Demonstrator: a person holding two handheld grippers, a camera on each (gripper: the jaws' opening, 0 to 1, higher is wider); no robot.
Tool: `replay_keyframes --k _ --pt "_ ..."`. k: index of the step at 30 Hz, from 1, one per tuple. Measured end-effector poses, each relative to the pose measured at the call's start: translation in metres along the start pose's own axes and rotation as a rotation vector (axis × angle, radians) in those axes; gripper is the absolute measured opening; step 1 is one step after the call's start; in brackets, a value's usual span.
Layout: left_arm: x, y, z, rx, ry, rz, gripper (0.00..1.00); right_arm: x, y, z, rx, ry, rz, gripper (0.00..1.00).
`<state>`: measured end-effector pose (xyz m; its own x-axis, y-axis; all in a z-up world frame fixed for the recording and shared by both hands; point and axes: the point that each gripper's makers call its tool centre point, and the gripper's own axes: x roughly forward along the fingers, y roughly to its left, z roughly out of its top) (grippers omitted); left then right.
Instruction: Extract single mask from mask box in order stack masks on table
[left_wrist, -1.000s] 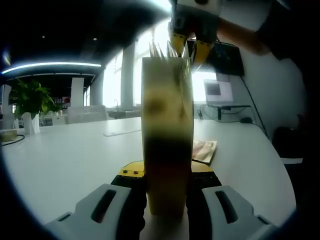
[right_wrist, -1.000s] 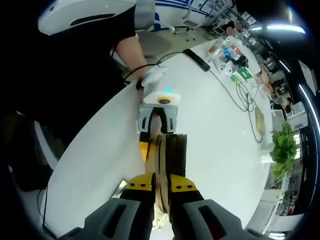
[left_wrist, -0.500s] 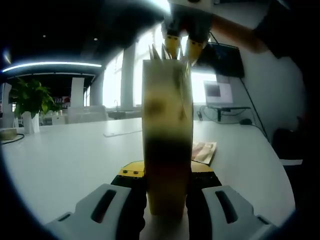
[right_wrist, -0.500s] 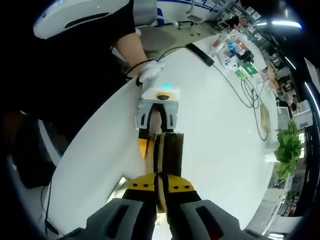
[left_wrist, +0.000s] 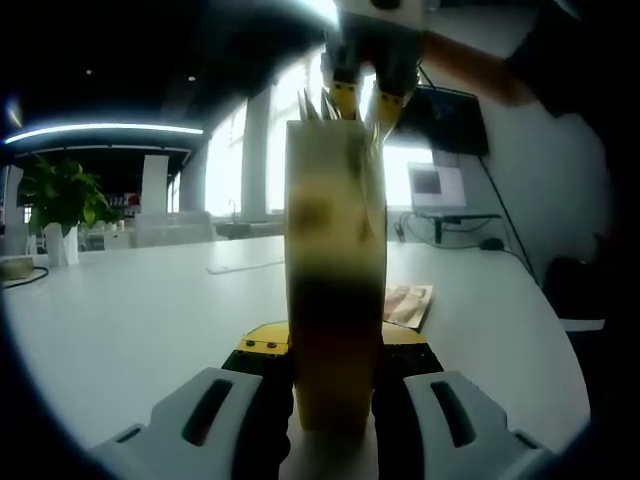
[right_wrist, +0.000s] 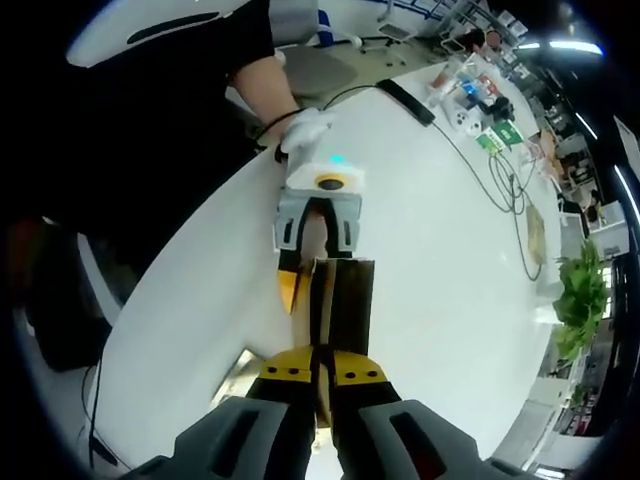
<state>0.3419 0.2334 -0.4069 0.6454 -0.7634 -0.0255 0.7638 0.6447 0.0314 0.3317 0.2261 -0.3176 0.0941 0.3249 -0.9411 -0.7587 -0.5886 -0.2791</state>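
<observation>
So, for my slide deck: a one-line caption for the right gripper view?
Right gripper pinches a mask at the mask box top while the left gripper steadies it.

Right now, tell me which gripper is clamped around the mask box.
The left gripper: its fingers straddle the mask box low down, while the right gripper pinches a mask at its top.

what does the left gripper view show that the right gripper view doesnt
The left gripper view alone has bright windows, a wall monitor and a booklet lying on the table. The right gripper view alone has the person's gloved hand, a black cable and small items at the table's far end. Both show the mask box, the white table, a potted plant, the left gripper clamping the box, and the right gripper shut at its open top.
</observation>
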Motion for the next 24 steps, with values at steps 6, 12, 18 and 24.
replay_keyframes --k 6,12,18,24 --pt "0.000 0.000 0.000 -0.001 0.000 0.002 0.20 0.000 -0.003 0.000 0.004 0.004 -0.008 0.01" --pt "0.000 0.001 0.000 -0.002 -0.001 0.005 0.20 0.006 -0.005 0.000 0.001 0.013 0.009 0.01" --pt "0.000 0.001 -0.001 0.001 0.000 0.003 0.20 0.013 -0.001 -0.001 -0.011 0.029 0.026 0.00" --pt "0.000 0.002 -0.001 0.002 0.000 0.002 0.20 0.015 -0.001 -0.001 -0.006 0.028 0.023 0.00"
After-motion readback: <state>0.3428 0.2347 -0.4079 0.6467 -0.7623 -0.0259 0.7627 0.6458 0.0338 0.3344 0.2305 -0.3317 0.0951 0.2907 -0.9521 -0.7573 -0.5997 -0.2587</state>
